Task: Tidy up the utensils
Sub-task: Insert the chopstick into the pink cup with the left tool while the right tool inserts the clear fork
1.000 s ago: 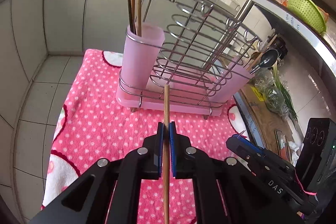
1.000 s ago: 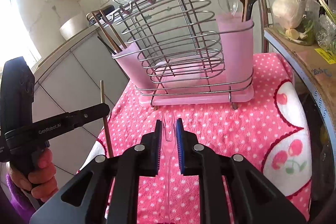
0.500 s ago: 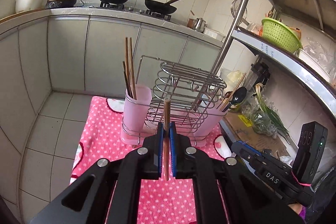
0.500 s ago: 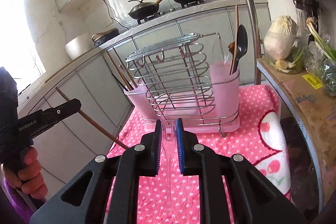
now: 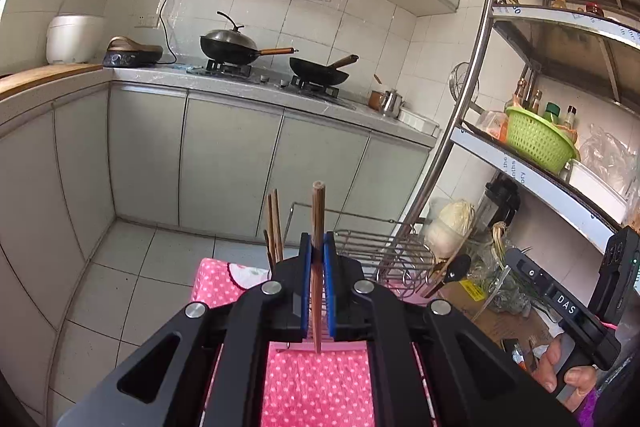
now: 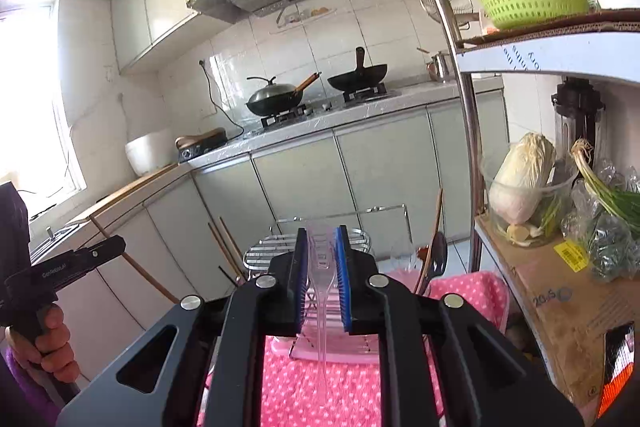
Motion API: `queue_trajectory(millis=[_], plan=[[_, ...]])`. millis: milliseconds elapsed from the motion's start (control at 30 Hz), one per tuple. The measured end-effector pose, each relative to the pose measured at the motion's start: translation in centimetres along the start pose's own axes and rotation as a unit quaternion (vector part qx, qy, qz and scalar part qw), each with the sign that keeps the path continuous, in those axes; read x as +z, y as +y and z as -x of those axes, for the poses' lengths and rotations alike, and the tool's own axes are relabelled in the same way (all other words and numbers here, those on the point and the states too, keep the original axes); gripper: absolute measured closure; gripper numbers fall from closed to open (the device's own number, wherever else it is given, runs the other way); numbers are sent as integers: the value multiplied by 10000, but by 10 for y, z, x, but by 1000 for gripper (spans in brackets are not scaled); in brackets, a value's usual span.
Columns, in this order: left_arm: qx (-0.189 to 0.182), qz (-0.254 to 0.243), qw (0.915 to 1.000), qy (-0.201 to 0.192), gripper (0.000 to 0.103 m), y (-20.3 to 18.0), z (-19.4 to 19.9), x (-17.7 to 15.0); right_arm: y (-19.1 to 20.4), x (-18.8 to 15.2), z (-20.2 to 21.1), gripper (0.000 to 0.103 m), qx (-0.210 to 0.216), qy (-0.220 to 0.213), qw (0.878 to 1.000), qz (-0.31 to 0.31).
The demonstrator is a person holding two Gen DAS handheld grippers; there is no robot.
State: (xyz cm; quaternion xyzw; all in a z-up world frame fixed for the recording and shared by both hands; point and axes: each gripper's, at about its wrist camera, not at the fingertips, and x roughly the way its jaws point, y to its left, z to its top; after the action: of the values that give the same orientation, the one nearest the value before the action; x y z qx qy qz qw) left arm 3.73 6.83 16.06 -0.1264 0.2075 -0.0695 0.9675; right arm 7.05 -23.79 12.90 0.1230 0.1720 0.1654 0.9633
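- In our left gripper the blue pads are clamped on a single wooden chopstick, which stands nearly upright, its blunt end above the pads and its thin end below them.
- In our right gripper the pads are pinched on a clear plastic utensil; it is too transparent for us to tell whether it is a fork or a spoon.
- Just beyond both grippers sits the wire utensil rack on a pink dotted cloth.
- The rack's left side already holds several chopsticks; its right side holds a dark spoon and a wooden handle.
- We judge the task partly done: some utensils are sorted, while the two we hold are not yet placed.
- Both grippers are raised above the rack and point out toward the kitchen cabinets, not down into the holders; we would need to tip them downward to drop the pieces in.
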Motion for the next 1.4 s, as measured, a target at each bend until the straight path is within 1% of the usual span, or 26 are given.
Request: queue_trajectory(millis=[200, 333, 533, 700, 833, 1100, 1400], plan=[[57, -30, 9995, -294, 98, -1, -1, 29, -10, 36, -3, 89, -122, -414, 9991, 54], [135, -78, 9987, -493, 98, -3, -9, 46, -18, 52, -9, 89, -280, -639, 9975, 127], [170, -110, 9986, -490, 98, -1, -32, 59, -32, 64, -31, 89, -509, -722, 9959, 201], [236, -118, 9989, -382, 98, 5, -55, 58, -36, 62, -55, 89, -708, -652, 9947, 364], [270, -99, 9993, -230, 98, 8, -73, 51, -42, 55, -74, 89, -818, -523, 9944, 416], [289, -147, 9994, 89, 98, 8, -100, 35, -53, 37, -93, 89, -853, -152, 9957, 337], [390, -241, 9972, 590, 98, 8, -128, 6, -57, 9, -108, 89, -875, 318, 9950, 356]])
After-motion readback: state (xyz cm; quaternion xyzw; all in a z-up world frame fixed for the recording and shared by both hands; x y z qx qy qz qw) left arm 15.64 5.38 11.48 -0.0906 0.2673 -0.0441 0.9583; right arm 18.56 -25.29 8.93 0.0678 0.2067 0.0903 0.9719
